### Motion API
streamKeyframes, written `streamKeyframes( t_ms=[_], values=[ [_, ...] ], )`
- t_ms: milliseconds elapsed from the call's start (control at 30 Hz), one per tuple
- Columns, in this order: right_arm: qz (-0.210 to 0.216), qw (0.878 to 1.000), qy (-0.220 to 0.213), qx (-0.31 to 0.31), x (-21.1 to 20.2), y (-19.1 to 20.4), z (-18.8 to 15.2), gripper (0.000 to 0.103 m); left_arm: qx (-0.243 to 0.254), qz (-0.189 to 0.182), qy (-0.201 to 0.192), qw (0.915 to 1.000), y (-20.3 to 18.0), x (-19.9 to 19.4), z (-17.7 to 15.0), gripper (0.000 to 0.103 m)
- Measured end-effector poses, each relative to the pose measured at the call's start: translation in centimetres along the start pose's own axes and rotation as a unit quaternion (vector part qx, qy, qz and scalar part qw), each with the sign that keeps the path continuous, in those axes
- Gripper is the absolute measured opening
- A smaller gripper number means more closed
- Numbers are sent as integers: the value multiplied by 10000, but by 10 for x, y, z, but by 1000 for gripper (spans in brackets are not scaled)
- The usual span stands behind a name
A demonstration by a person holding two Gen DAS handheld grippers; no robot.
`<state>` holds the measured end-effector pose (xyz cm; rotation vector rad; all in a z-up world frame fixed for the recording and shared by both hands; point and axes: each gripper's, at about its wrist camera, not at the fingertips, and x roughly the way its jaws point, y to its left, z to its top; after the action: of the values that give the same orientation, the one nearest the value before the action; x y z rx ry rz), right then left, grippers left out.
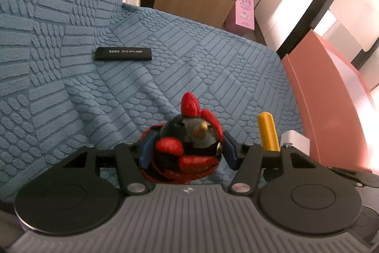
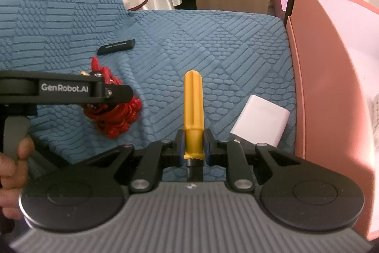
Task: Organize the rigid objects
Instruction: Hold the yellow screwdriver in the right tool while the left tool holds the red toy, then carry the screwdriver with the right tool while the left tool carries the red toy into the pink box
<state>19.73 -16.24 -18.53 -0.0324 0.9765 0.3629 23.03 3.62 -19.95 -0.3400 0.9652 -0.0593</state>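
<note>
Progress looks partial: left claw is clamped on the rooster figurine at lower centre, right claw grips the yellow handle, while black stick and white charger lie outside the pink box at right.

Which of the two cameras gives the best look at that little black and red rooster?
The left wrist view: the rooster figurine sits centred between the left gripper fingers, showing comb, beak and painted body. In the right wrist view, the left gripper hides most of the figurine; only red parts show.
</note>
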Motion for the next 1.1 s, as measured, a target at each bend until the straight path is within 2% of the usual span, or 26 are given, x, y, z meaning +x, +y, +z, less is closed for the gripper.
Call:
streamKeyframes(
  t_ms=[133, 467, 733, 1100],
  values=[
    [65, 9999, -68, 69, -11, -4, 4, 20, -29, 18, -64, 10000, -1, -6, 1, 64],
    [161, 9993, -324, -8, -43, -11, 25, 20, -81, -232, -307, 9992, -14, -41, 14, 64],
    [242, 9986, -461, 26, -70, -19, 47, 20, 76, -372, -514, 9980, -46, -70, 40, 64],
    [164, 9959, -884, 52, -121, -44, 87, 20, 240, -677, -599, 9956, -101, -99, 79, 64]
  ],
)
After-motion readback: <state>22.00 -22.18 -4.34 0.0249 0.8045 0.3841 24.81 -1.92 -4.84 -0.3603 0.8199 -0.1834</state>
